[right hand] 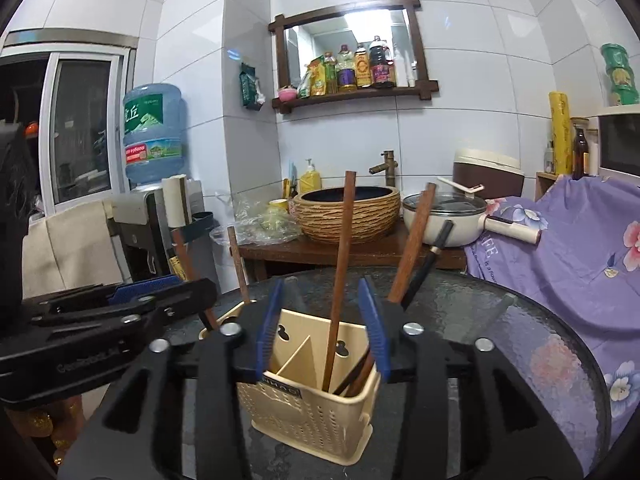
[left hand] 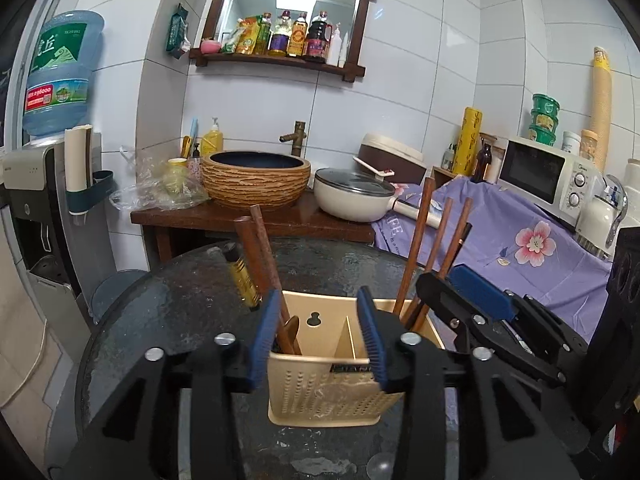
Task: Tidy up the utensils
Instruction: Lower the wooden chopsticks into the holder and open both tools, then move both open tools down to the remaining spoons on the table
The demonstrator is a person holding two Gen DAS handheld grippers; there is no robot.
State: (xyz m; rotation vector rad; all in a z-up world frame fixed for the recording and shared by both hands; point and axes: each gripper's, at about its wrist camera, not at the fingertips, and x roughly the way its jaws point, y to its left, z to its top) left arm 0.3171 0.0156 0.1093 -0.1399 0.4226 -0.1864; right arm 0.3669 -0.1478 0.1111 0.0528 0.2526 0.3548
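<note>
A beige perforated utensil holder [left hand: 328, 396] with compartments stands on the dark round glass table [left hand: 180, 300]. Brown wooden utensils [left hand: 260, 256] lean in its left compartment, several wooden chopsticks [left hand: 420, 240] in its right. My left gripper [left hand: 320, 320] is open and empty, its blue pads either side of the holder's top. In the right wrist view the holder [right hand: 312, 412] sits just ahead; my right gripper [right hand: 324, 312] is open and empty, with a wooden utensil [right hand: 340, 280] standing between its pads. The right gripper also shows in the left wrist view [left hand: 480, 300].
Behind the table stand a wooden counter with a woven basin [left hand: 256, 180], a white lidded pot [left hand: 352, 196], a water dispenser [left hand: 56, 80] at left, and a purple flowered cloth [left hand: 520, 248] with a microwave [left hand: 540, 176] at right.
</note>
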